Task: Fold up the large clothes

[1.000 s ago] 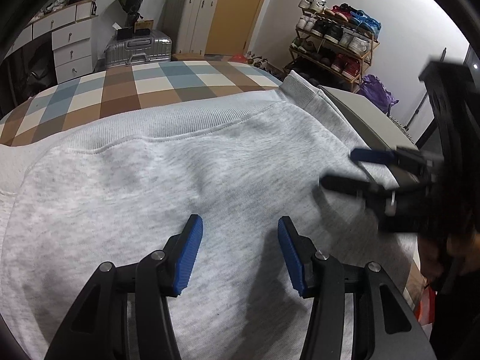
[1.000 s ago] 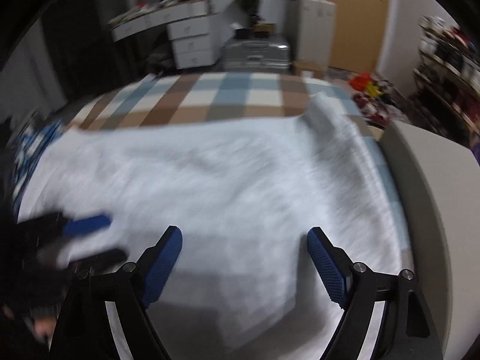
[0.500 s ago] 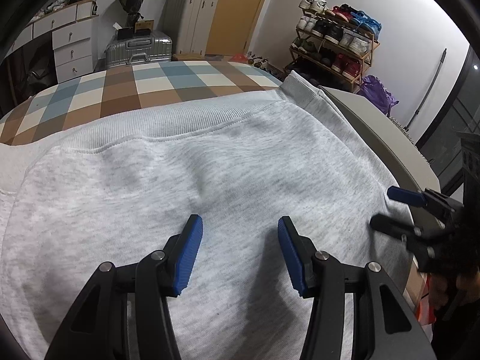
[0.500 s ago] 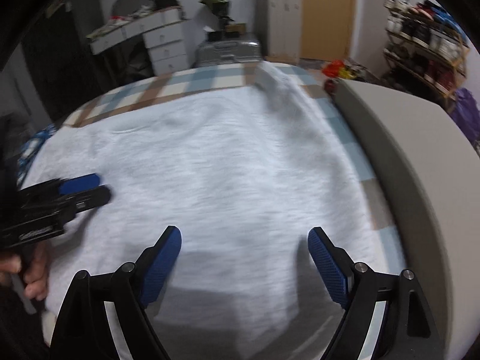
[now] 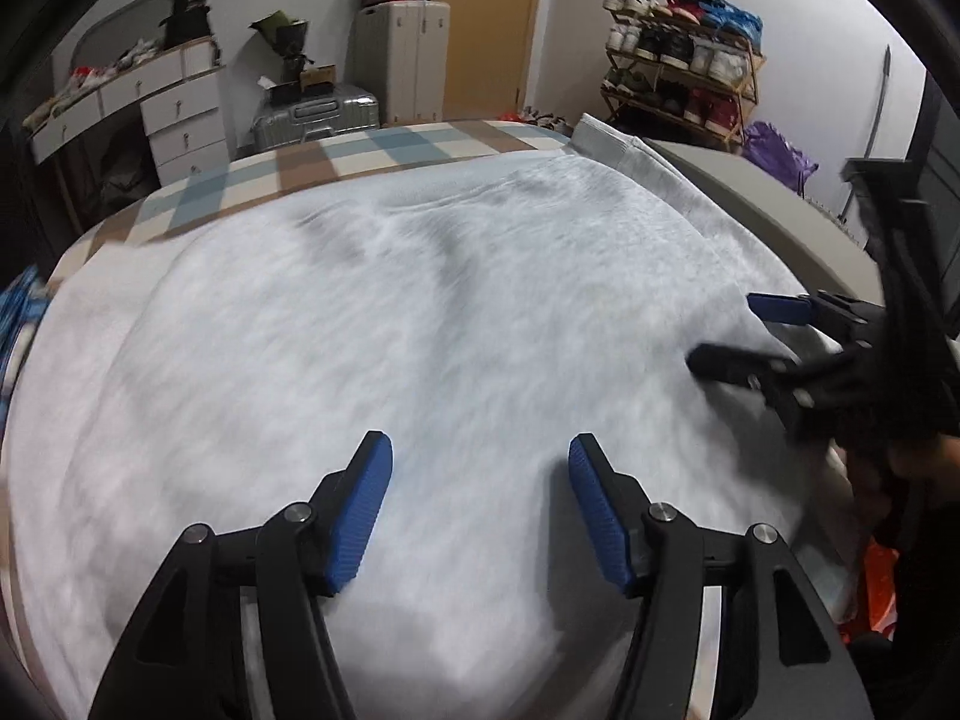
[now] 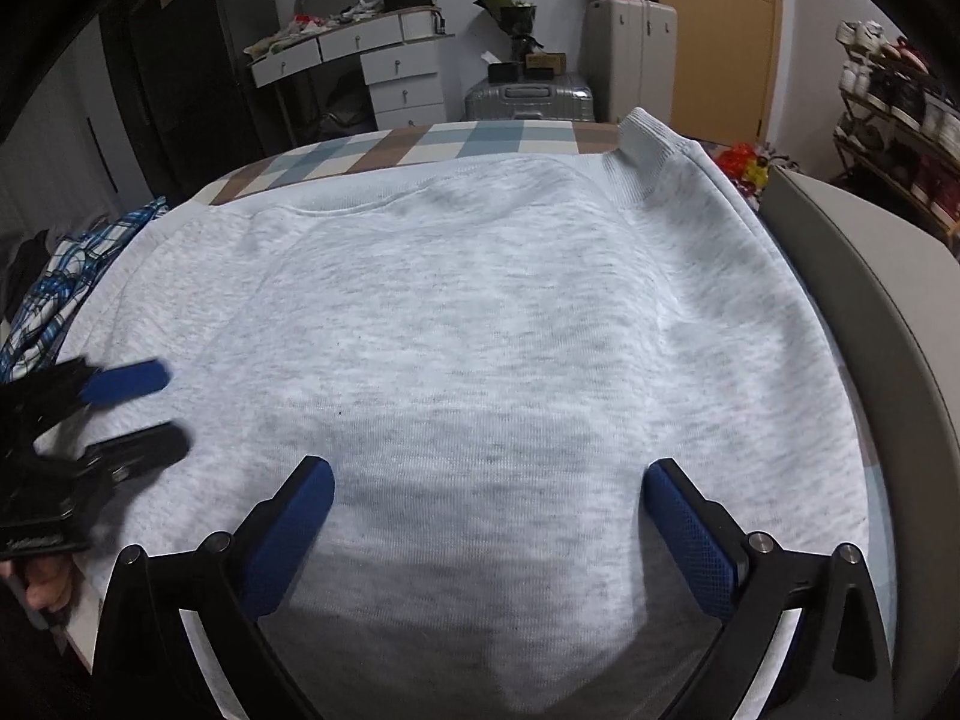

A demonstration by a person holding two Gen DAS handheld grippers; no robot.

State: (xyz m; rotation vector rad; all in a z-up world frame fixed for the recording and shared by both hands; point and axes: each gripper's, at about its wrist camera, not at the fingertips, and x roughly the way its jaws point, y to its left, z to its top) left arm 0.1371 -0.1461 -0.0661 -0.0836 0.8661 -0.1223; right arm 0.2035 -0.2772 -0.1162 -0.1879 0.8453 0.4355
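Bedding in a blue, brown and cream check (image 6: 498, 141) covers the bed, and a large pale grey sweatshirt (image 6: 480, 324) lies spread flat over most of it, ribbed cuff at the far right corner. Above its near half hang both tongs. Right tongs (image 6: 489, 480) stand wide apart, having just widened, nothing between them. Left tongs (image 5: 480, 453) have also just widened and hold nothing.
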